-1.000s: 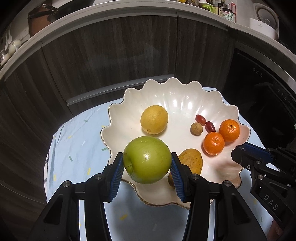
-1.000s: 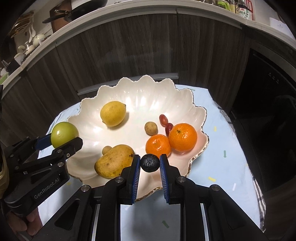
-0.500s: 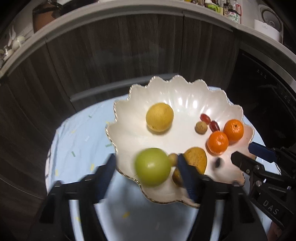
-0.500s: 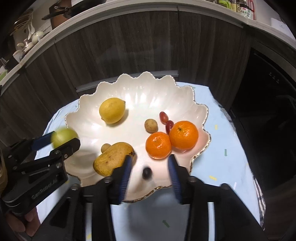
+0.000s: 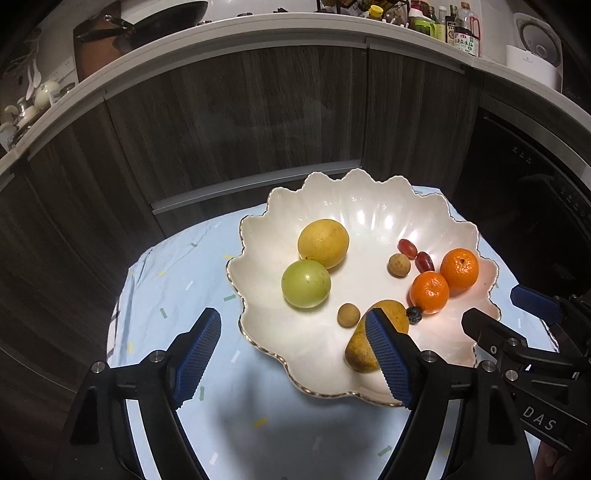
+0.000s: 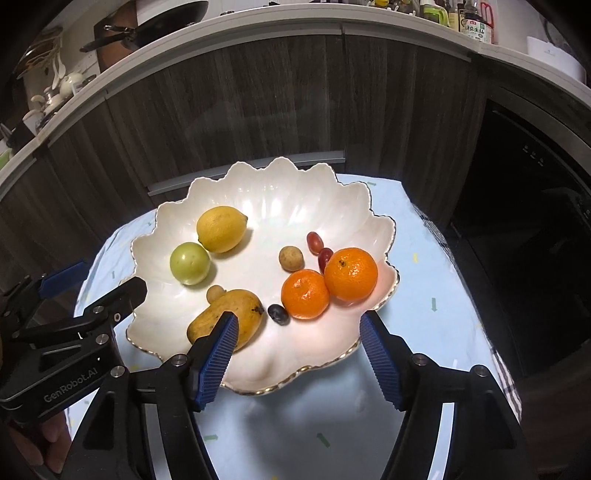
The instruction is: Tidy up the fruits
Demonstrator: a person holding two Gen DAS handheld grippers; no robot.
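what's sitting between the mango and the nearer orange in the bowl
A small dark grape lies between the mango and the nearer orange, clearest in the right wrist view.

I see dark wood cabinets [image 5: 236, 122] at 12 o'clock under a pale counter [image 5: 258, 33]. Pan [image 5: 155, 22] at 11, bottles [image 5: 443, 26] at 1. Black appliance [image 6: 535, 221] at 3. Light blue tablecloth [image 5: 177, 288] below.

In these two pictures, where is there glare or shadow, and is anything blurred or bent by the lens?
Left wrist view: sharp; bright glare on the far inner wall of the bowl; a soft shadow on the cloth below the near rim; the counter edge bends into an arc. Right wrist view: also sharp; an orange glow on the bowl beside the tangerines; dark vignette at the corners.
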